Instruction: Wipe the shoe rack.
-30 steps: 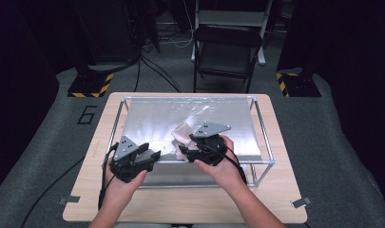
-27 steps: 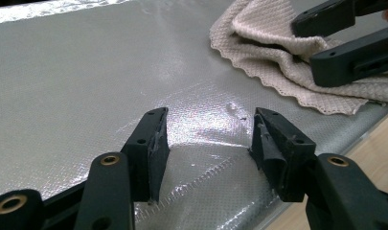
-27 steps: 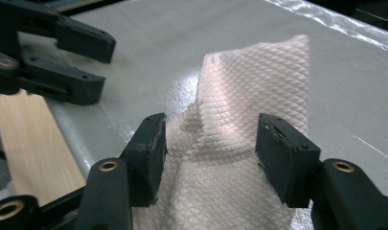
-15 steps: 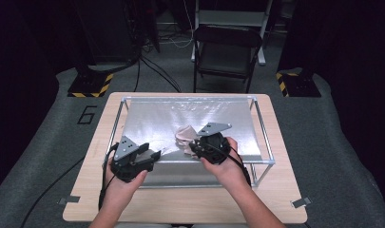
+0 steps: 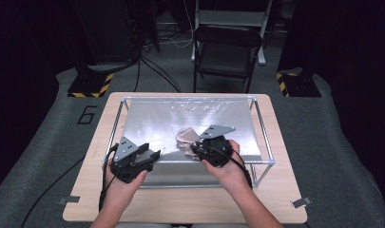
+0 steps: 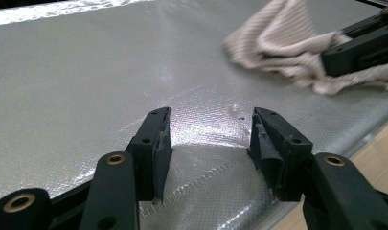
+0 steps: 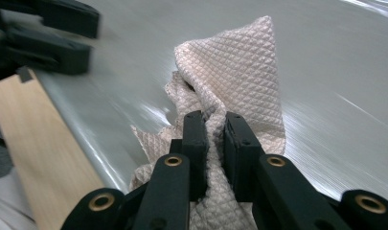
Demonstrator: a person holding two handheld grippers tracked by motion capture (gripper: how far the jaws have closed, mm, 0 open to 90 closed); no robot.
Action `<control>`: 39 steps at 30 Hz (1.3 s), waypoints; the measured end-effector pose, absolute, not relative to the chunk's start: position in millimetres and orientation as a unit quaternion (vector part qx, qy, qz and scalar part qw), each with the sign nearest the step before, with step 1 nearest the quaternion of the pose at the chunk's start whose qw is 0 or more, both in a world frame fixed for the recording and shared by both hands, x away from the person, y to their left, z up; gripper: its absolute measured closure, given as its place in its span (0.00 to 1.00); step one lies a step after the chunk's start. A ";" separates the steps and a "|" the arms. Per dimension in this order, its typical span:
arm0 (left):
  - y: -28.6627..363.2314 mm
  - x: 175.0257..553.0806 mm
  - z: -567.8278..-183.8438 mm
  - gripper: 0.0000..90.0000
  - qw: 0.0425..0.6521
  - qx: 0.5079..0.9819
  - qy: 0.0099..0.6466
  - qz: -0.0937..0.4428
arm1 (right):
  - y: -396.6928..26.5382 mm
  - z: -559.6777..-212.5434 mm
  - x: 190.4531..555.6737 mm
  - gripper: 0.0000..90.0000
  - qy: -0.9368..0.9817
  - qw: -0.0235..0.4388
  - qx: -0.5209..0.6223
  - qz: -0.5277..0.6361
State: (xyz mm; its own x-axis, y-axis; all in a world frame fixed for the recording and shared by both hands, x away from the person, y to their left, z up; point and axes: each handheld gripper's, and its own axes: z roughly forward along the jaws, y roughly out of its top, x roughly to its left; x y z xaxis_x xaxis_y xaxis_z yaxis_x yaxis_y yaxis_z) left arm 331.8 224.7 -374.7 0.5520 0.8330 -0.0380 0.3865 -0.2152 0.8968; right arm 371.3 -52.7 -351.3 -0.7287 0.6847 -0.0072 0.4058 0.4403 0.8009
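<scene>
I hold the right gripper [image 7: 214, 127] on a small pink cloth [image 7: 239, 72]. Its jaws have just been closing, and now they pinch a fold of the cloth tight between them. The cloth is bunched up and sticks up in a soft peak past the jaws. It sits on the shiny silver sheet [image 5: 157, 118], near the front edge, a bit right of the middle.

My left gripper [image 6: 208, 139] is about half open, and its jaws have just been closing a little, with nothing between them. It hangs low over the silver sheet, to the left of the cloth and apart from it.

The sheet lies in a metal frame [image 5: 264, 142] on the wooden table [image 5: 280, 204].
</scene>
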 end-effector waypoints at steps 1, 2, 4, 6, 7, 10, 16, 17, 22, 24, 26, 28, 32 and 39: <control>224.4 332.2 -374.5 0.54 0.472 0.744 0.411 0.233 | -68.7 -351.2 370.0 0.89 0.826 0.175 0.341 0.414; 224.4 332.2 -374.5 0.54 0.472 0.744 0.411 0.233 | -68.7 -351.2 370.0 0.89 0.826 0.175 0.341 0.414; 223.7 332.4 -374.5 0.55 0.474 0.745 0.408 0.231 | -83.0 -351.1 369.4 0.89 0.821 0.175 0.350 0.415; 223.0 333.3 -374.5 0.57 0.474 0.747 0.406 0.230 | -87.9 -352.2 368.2 0.89 0.817 0.166 0.355 0.422; 221.6 333.0 -374.7 0.57 0.474 0.746 0.408 0.228 | -83.6 -353.4 367.2 0.89 0.814 0.170 0.355 0.426; 220.5 332.5 -375.3 0.58 0.474 0.745 0.406 0.234 | -67.4 -354.0 366.9 0.89 0.822 0.158 0.336 0.432; 221.4 332.4 -375.6 0.58 0.475 0.744 0.408 0.236 | -35.4 -352.7 367.5 0.89 0.836 0.152 0.310 0.426; 222.4 332.7 -375.2 0.58 0.474 0.745 0.408 0.233 | -32.1 -352.7 367.5 0.89 0.836 0.155 0.310 0.425; 222.5 332.2 -375.3 0.58 0.474 0.744 0.410 0.233 | -57.5 -354.1 367.6 0.89 0.832 0.148 0.312 0.434; 222.5 332.3 -374.9 0.58 0.472 0.745 0.410 0.232 | -66.4 -353.5 366.3 0.89 0.830 0.157 0.320 0.429; 222.2 332.4 -374.6 0.58 0.471 0.746 0.410 0.230 | -87.2 -352.4 363.8 0.89 0.825 0.167 0.336 0.423; 221.7 332.5 -374.2 0.58 0.470 0.747 0.411 0.228 | -109.3 -351.5 361.4 0.89 0.818 0.175 0.353 0.419; 217.7 331.5 -374.7 0.58 0.469 0.747 0.408 0.236 | -131.7 -351.4 359.5 0.89 0.805 0.159 0.380 0.427; 218.2 332.0 -374.5 0.58 0.467 0.749 0.407 0.235 | -81.9 -352.7 361.8 0.89 0.822 0.162 0.345 0.422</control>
State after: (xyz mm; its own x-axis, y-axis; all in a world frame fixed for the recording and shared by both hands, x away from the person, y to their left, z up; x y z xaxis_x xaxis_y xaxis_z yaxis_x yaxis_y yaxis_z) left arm 332.0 218.2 -374.5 0.5576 0.8296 -0.0289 0.3908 -0.2317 0.8908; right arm 361.8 -81.9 -352.7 -0.7090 0.7048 0.0248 0.4306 0.4048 0.8066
